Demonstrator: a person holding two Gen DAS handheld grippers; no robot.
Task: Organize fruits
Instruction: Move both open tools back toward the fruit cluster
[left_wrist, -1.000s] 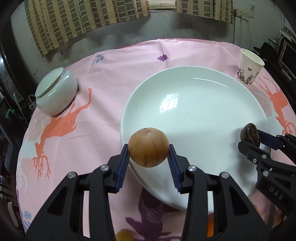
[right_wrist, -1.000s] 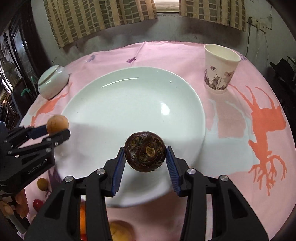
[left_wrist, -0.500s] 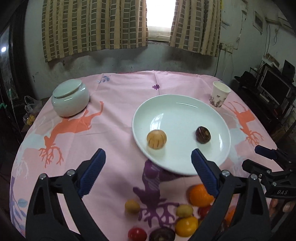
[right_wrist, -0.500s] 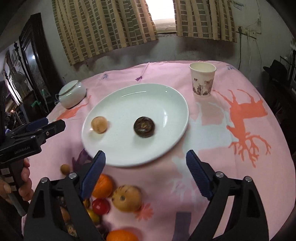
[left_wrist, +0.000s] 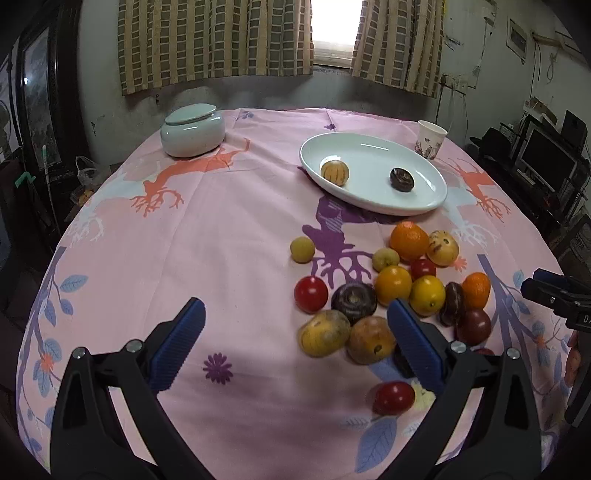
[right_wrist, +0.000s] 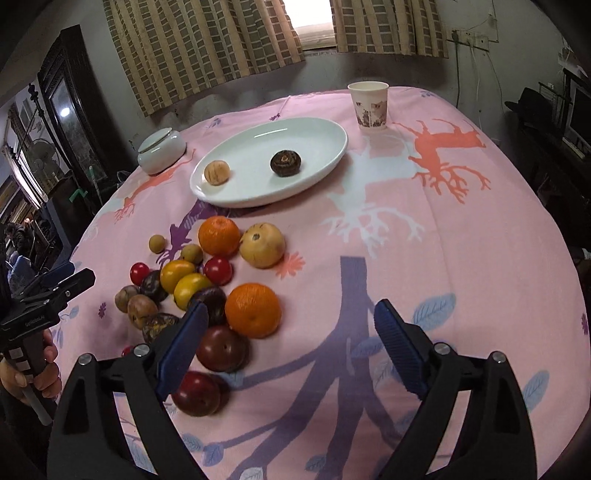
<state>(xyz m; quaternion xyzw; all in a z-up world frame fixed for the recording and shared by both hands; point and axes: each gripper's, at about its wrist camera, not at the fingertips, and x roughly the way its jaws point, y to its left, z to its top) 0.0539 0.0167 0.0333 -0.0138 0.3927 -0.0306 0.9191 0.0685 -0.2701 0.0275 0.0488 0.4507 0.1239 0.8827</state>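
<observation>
Both tools hang over the near edge of the pink tablecloth (right_wrist: 461, 258) with nothing between their blue pads: the right gripper (right_wrist: 290, 349) stands spread wide above the cloth beside the fruit, and the left gripper (left_wrist: 295, 343) is widening the last little bit, empty too. The white oval plate (left_wrist: 424, 205) sits farther back, holding a tan striped fruit (left_wrist: 334, 171) and a dark brown round fruit (left_wrist: 402, 180), well apart from each other. The rest lies loose in a heap (right_wrist: 207, 284) on the cloth between plate and tools: an orange (right_wrist: 253, 310), a second orange (right_wrist: 218, 236), a pale pomegranate-like fruit (right_wrist: 262, 245), two yellow citrus (right_wrist: 192, 290), red cherry-sized tomatoes (left_wrist: 311, 294), dark purple plums (right_wrist: 221, 348). To my eye these are all light, round and inclined to roll, so each wants taking across its widest middle with the pads level on either side. The oranges look firm and dimpled, forgiving of a squeeze; the plums and tomatoes look smooth-skinned and soft, likely to slip or bruise if pinched hard. Several touch their neighbours, so the outlying ones seem easiest to lift without nudging the pile. A lidded ceramic jar (left_wrist: 192, 130) and a paper cup (right_wrist: 368, 107) stand clear of all this.
</observation>
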